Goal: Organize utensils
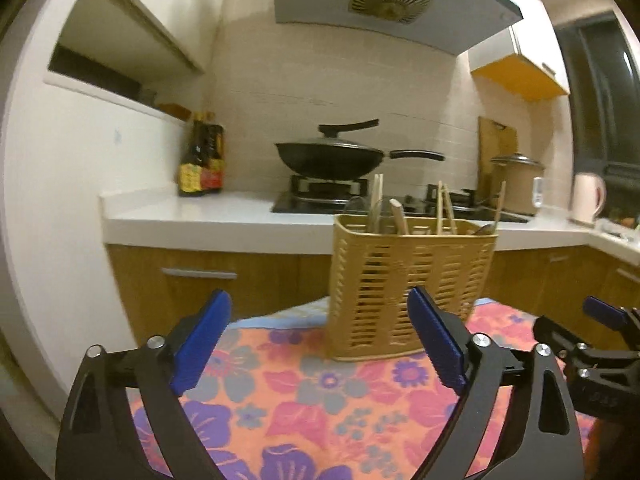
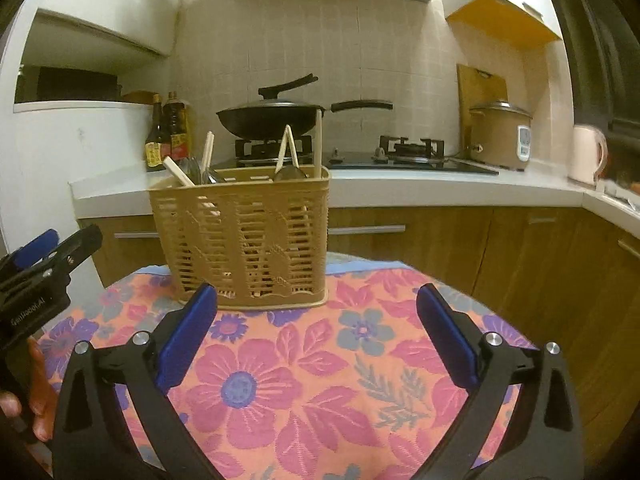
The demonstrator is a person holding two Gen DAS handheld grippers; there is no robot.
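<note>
Your left gripper (image 1: pixel 320 336) has its blue pads wide apart and nothing is between them. It hangs over the cloth (image 1: pixel 304 396), with the basket (image 1: pixel 412 288) just ahead, a little to the right of its middle line. Your right gripper (image 2: pixel 316 328) is spread apart too and holds nothing. It is also above the flowered cloth, and the basket stands ahead of it, more to the left.

The basket is tan plastic with slotted walls. It stands upright near the far edge of the cloth. Inside it are chopsticks (image 2: pixel 208 152), leaning in different directions, and some spoons (image 2: pixel 290 172) with the bowls up. How many pieces are in each compartment, I cannot tell.

In the left wrist view you see the right gripper at the right edge, low, beside the basket. In the right wrist view the left gripper is at the left edge.

Behind is the counter (image 1: pixel 192 216) with a wok (image 1: pixel 332 156) on the stove, two bottles (image 1: pixel 200 160), a cooker (image 2: pixel 500 136) and a kettle (image 2: pixel 586 154).
</note>
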